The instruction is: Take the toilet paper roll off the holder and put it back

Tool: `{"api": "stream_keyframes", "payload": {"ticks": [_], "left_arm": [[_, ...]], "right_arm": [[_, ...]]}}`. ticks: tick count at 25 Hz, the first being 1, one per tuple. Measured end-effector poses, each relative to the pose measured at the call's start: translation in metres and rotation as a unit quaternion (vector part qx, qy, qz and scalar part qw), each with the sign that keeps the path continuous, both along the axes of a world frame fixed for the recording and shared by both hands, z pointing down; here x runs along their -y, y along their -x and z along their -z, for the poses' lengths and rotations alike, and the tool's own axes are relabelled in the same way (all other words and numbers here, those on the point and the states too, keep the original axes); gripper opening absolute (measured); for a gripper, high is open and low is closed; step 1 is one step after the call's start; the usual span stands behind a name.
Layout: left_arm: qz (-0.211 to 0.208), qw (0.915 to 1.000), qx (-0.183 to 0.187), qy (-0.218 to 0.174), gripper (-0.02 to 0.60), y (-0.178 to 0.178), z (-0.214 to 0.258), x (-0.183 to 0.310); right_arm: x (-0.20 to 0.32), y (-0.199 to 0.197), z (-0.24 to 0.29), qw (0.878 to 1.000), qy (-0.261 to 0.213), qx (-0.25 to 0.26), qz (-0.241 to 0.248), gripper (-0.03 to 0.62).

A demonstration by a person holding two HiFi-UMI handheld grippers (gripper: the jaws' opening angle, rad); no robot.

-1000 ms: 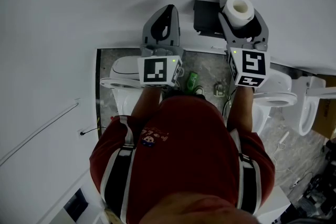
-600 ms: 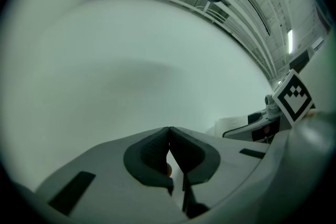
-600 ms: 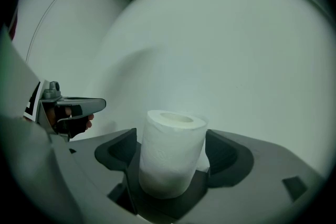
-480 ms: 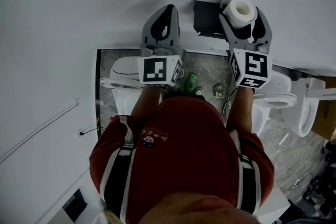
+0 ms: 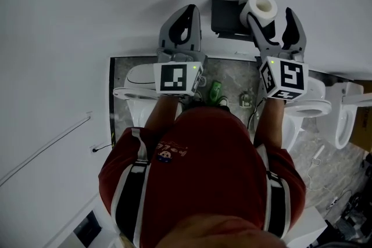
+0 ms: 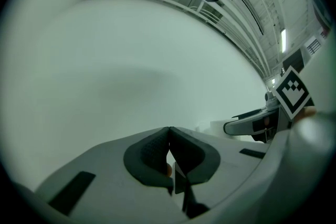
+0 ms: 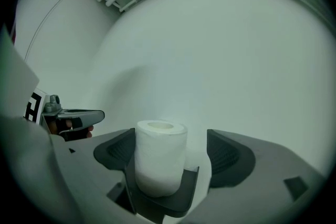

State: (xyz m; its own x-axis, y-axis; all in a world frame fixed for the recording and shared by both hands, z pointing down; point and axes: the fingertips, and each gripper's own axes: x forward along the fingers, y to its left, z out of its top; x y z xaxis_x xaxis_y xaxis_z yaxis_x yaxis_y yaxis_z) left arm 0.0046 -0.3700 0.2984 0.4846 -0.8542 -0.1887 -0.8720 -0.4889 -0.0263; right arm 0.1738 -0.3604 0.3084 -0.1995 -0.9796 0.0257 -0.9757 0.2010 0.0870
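A white toilet paper roll stands upright on the dark holder fixed to the white wall. My right gripper is open around the roll. Its jaws have just been opening, and the roll stands between them. The right pad is well clear of the roll and the left pad is close beside it. My left gripper is shut on nothing, held near the wall to the left of the holder.
Below the wall are several white toilets on a grey marbled floor, with a green bottle between them. A thin cable runs along the wall at the left. The person's red shirt fills the lower middle.
The right gripper's jaws have spread apart from the roll, and that gripper has shifted slightly to the right. The roll stays on the holder. The left gripper has kept still.
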Motion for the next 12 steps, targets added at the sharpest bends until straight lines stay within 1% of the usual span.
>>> {"api": "stream_keyframes", "payload": {"ticks": [5, 12], "left_arm": [[-0.013, 0.9999, 0.007, -0.002, 0.018, -0.013, 0.002, -0.006], [-0.028, 0.9995, 0.013, -0.006, 0.018, -0.027, 0.006, -0.017]], "right_arm": [[-0.011, -0.011, 0.000, 1.000, -0.003, 0.009, -0.003, 0.439], [-0.025, -0.016, 0.002, 1.000, -0.008, 0.023, -0.004, 0.439]]}}
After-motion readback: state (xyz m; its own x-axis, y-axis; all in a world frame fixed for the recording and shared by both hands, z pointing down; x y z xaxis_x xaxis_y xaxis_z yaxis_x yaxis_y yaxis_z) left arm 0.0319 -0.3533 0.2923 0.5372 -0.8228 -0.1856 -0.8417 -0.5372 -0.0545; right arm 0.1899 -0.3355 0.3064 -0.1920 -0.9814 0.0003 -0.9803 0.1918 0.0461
